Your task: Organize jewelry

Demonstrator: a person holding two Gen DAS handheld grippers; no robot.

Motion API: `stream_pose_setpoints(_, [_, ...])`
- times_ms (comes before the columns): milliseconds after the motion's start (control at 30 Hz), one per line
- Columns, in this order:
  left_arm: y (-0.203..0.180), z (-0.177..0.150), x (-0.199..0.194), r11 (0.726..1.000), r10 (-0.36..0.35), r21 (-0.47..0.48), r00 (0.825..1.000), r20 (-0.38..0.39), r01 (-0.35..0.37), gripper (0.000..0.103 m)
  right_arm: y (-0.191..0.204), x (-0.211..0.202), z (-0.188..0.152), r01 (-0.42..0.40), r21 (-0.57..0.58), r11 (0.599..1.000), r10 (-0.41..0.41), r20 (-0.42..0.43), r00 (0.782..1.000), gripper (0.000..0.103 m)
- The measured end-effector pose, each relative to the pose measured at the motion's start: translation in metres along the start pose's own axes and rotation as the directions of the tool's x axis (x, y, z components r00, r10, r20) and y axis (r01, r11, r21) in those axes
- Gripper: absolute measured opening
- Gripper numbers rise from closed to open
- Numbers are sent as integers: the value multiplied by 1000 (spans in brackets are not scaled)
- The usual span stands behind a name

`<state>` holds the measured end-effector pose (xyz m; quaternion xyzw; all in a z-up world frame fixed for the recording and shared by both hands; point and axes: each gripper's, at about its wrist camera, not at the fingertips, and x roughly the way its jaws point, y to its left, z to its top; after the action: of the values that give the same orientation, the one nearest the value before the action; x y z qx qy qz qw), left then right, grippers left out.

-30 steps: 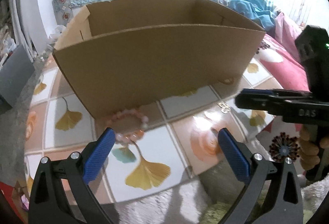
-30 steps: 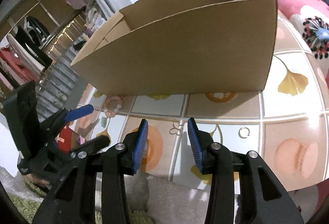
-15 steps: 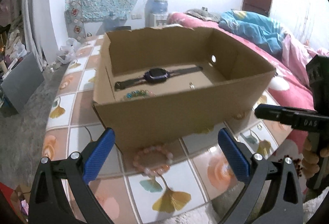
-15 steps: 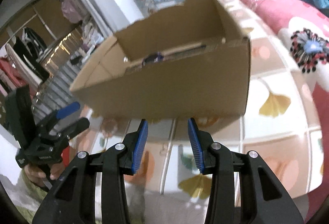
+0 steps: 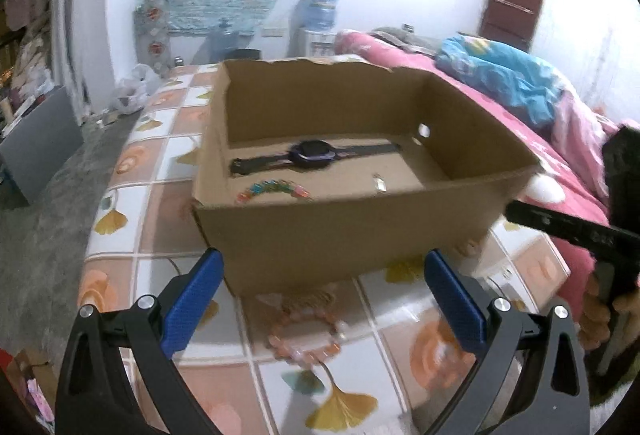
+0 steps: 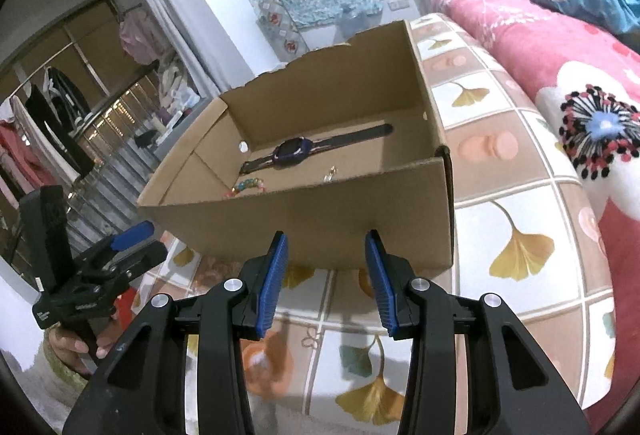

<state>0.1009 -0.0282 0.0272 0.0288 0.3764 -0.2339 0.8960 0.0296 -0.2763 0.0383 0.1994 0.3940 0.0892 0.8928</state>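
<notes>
An open cardboard box (image 5: 340,235) (image 6: 320,219) stands on the ginkgo-patterned table (image 5: 160,203). Inside lie a dark watch (image 5: 312,153) (image 6: 296,151), a colourful bead bracelet (image 5: 276,189) (image 6: 248,185) and a small metal charm (image 5: 380,182) (image 6: 330,175). A pink bead bracelet (image 5: 304,331) rests on the table in front of the box, below my left gripper (image 5: 322,275), which is wide open and holds nothing. My right gripper (image 6: 327,251) hangs before the box's near wall, jaws partly apart with nothing between them. A small wire piece (image 6: 310,337) lies on the table beneath it.
A bed with a pink floral blanket (image 6: 560,47) runs along the table's right side. Grey floor (image 5: 36,235) drops away on the left. A person's hand (image 6: 76,347) holds the left gripper's handle. A water dispenser (image 5: 320,15) stands at the back wall.
Both grippers rose and drew back from the box, so its inside with the watch and bracelet came into view. Neither gripper's jaws changed.
</notes>
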Motion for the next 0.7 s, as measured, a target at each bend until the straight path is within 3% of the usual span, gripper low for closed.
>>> stream_pose_setpoints(200, [-26, -29, 10, 995, -50, 80, 994, -93, 57, 99, -5, 3, -20, -6, 23, 1000, 8, -72, 997, 40])
stream_pose_setpoints(367, [-34, -35, 27, 992, -95, 67, 986, -134, 104, 99, -6, 4, -31, -13, 48, 999, 18, -97, 995, 40])
stream_pose_setpoints(500, [-28, -42, 44, 993, -98, 36, 968, -230, 109, 99, -4, 2, -34, -15, 58, 998, 21, -96, 995, 42])
stream_pose_setpoints(700, [-14, -50, 35, 998, -53, 14, 973, -224, 58, 99, -8, 6, -34, -17, 67, 998, 24, -110, 994, 44])
